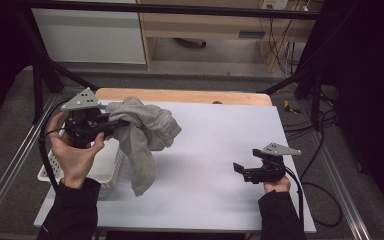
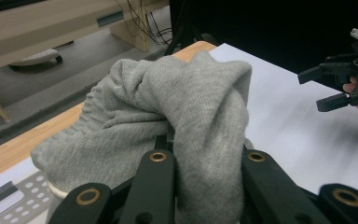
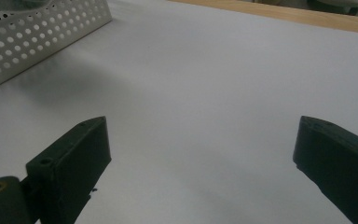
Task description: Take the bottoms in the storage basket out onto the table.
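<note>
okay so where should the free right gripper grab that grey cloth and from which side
Take the loose tail of the grey cloth that hangs below the left gripper, coming in level from the table's open right side. That end dangles free beside the white basket, while the top is bunched in the left jaws. The right gripper is already open.

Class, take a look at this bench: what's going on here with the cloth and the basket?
A person holds a gripper in each hand. The left gripper is shut on a grey garment, lifted so it hangs over the edge of the white perforated basket at the table's left. The right gripper rests near the white table surface on the right, its fingers wide open with nothing between them.
</note>
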